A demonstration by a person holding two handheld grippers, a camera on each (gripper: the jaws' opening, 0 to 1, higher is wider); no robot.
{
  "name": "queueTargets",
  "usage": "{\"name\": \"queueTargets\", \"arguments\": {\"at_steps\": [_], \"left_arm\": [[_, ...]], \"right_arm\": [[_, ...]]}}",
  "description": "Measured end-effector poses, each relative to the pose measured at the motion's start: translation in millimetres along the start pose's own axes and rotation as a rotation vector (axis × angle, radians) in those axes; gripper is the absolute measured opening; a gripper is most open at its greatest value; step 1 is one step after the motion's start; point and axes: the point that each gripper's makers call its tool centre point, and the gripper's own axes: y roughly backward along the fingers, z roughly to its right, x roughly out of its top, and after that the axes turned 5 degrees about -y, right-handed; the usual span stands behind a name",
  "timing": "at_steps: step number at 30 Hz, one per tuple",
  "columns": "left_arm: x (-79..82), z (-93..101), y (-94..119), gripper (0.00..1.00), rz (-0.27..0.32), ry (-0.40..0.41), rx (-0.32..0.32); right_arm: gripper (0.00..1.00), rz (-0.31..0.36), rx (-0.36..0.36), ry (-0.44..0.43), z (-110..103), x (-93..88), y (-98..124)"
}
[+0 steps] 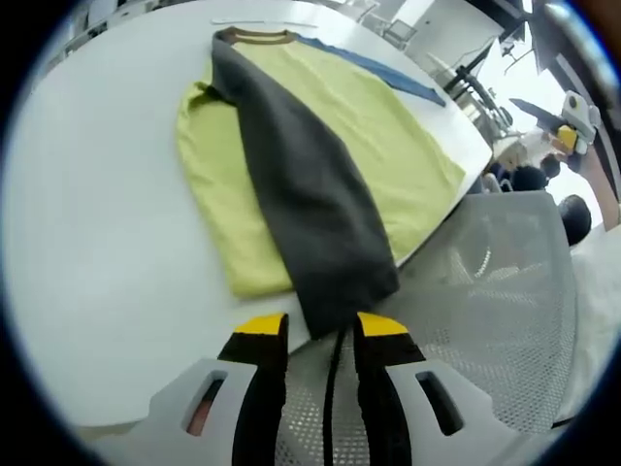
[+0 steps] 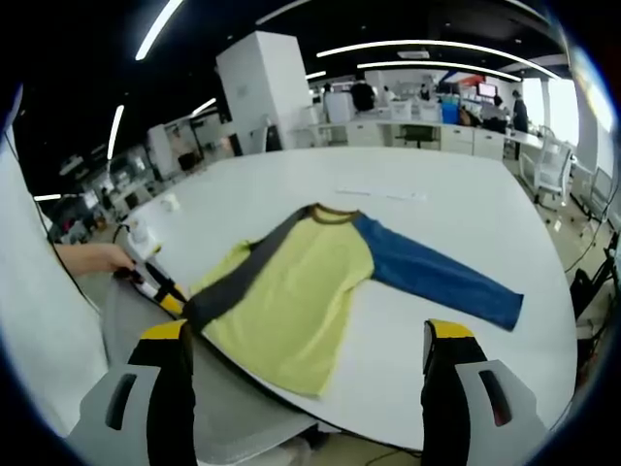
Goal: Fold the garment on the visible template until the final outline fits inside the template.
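White and broad, the desk carries the yellow shirt flat near its edge; our left claw grips the grey sleeve's cuff, our right claw gapes empty, so we should lay that sleeve straight across the body

Past the jaws of the left gripper view spreads a white table, its near edge running just ahead of the jaw tips; directly beneath and to the right of those jaws sits a grey mesh chair back. Farther right and up, beyond the table edge, stand desks and chairs (blurred, hard to tell apart). In the right gripper view the same white table lies ahead between the jaws. Well beyond it rises a white pillar, with a row of desks to its right, and long ceiling light strips overhead.
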Motion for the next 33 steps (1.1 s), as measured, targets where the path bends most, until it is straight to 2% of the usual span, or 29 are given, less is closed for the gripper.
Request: {"name": "queueTargets", "arguments": {"at_steps": [24, 33], "left_arm": [[-0.7, 0.6, -3.6, 0.1, -0.007, 0.022, -0.009], [0.1, -0.9, -3.0, 0.0, 0.001, 0.045, -0.01]], "right_arm": [[0.98, -0.008, -0.004, 0.002, 0.9, -1.7, 1.1], [0.98, -0.01, -0.002, 0.004, 0.8, -1.1, 0.2]]}}
